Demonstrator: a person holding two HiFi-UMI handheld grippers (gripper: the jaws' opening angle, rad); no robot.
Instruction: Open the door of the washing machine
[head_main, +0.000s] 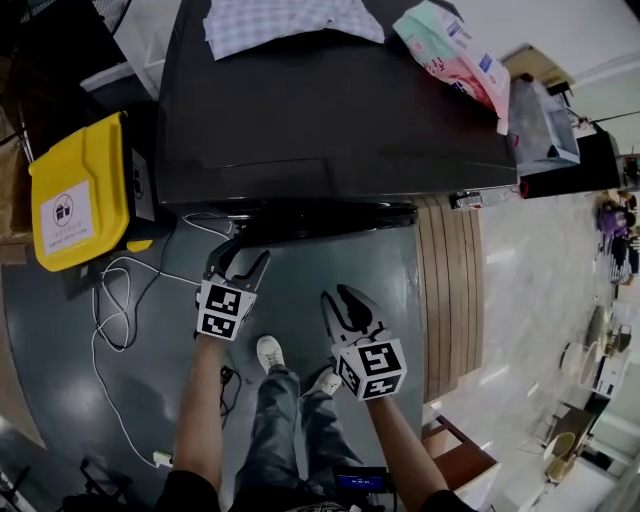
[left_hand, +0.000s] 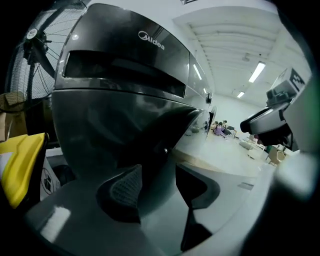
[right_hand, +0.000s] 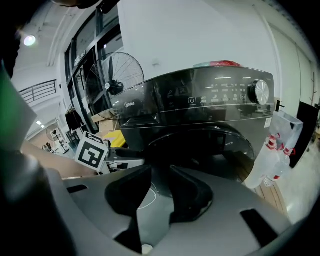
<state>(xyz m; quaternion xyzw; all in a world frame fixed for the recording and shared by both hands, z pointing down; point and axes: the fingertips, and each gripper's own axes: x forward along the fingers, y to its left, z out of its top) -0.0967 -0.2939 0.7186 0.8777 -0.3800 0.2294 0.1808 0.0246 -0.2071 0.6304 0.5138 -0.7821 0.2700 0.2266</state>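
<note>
The dark washing machine (head_main: 330, 110) fills the top of the head view, and its front faces me. Its round door (right_hand: 200, 150) looks shut below the control panel with the dial (right_hand: 259, 92). My left gripper (head_main: 240, 262) hangs just in front of the machine's lower front, jaws open and empty. In the left gripper view the left gripper (left_hand: 160, 187) points at the door (left_hand: 125, 125), which is close ahead. My right gripper (head_main: 342, 300) is farther back and to the right, its jaws apart with nothing between them. The right gripper (right_hand: 160, 192) points at the floor before the door.
A yellow bin (head_main: 80, 190) stands left of the machine, with white cables (head_main: 120, 300) on the floor beside it. A checked cloth (head_main: 290, 20) and a pink package (head_main: 455, 50) lie on top. A wooden strip (head_main: 450, 300) runs at the right. A fan (right_hand: 112, 75) stands behind.
</note>
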